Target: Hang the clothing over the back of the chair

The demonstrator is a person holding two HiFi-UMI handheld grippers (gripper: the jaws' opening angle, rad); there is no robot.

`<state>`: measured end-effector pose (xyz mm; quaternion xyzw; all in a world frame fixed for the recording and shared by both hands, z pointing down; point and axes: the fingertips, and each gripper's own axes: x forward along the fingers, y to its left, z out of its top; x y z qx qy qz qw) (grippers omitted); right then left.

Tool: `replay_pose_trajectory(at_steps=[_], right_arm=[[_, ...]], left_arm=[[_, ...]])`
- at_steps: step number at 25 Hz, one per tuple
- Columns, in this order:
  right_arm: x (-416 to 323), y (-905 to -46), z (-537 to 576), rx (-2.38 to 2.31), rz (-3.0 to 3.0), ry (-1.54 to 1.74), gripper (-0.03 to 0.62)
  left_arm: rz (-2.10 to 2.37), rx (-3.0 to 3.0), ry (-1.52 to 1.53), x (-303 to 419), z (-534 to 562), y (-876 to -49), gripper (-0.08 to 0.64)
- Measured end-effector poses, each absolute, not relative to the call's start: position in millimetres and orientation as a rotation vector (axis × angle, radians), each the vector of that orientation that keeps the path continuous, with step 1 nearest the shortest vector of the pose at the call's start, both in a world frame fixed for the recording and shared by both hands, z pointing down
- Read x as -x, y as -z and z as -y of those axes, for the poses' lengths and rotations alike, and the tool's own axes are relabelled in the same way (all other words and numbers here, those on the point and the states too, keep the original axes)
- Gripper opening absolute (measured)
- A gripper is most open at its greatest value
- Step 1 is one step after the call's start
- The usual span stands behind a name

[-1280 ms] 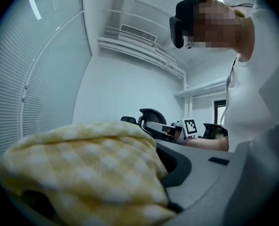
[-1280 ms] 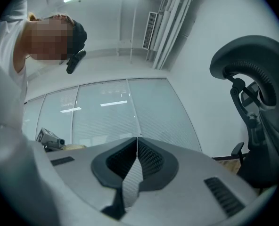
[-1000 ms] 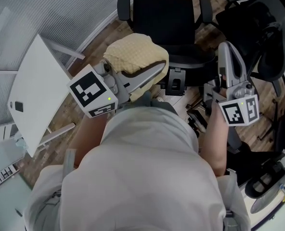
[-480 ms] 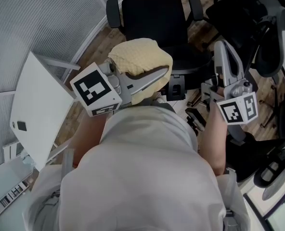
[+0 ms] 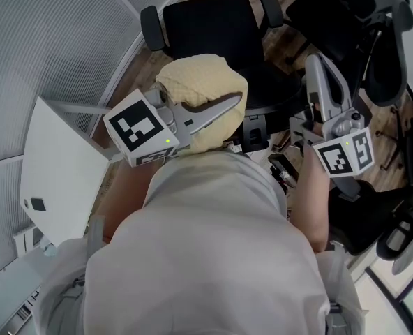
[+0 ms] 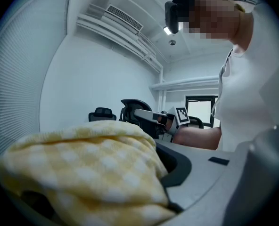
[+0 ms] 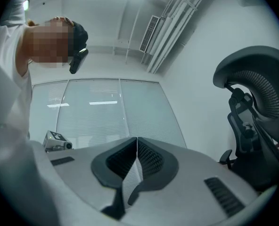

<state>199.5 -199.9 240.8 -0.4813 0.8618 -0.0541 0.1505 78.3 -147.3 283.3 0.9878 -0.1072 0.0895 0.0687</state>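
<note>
Left gripper: fingers pinching the bunched yellow checked garment.
Right gripper: fingers pressed together, empty.
Progress: black office chair beyond the fingers, bare; draping not yet done.

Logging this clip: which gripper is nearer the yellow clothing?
Left. The left gripper grips the yellow clothing; the right gripper, shut and empty, stands apart to its right.

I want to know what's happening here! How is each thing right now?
yellow clothing, bunched up, off the chair.
left gripper, shut on the yellow clothing.
right gripper, shut, holding nothing.
black chair, bare, nothing hanging on it yet.
</note>
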Motion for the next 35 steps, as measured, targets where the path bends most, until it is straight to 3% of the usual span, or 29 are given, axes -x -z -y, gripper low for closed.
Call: replay_pose_trajectory(at_steps=[28, 35], right_arm=[[-201, -254, 206, 1.499, -2.451, 0.179, 0.021], [-203, -257, 206, 1.529, -2.439, 0.183, 0.021]], left_arm=[[0.179, -2.881, -0.307, -89, 209, -341, 0.072], [0.19, -2.874, -0.449, -91, 218, -365, 0.074]])
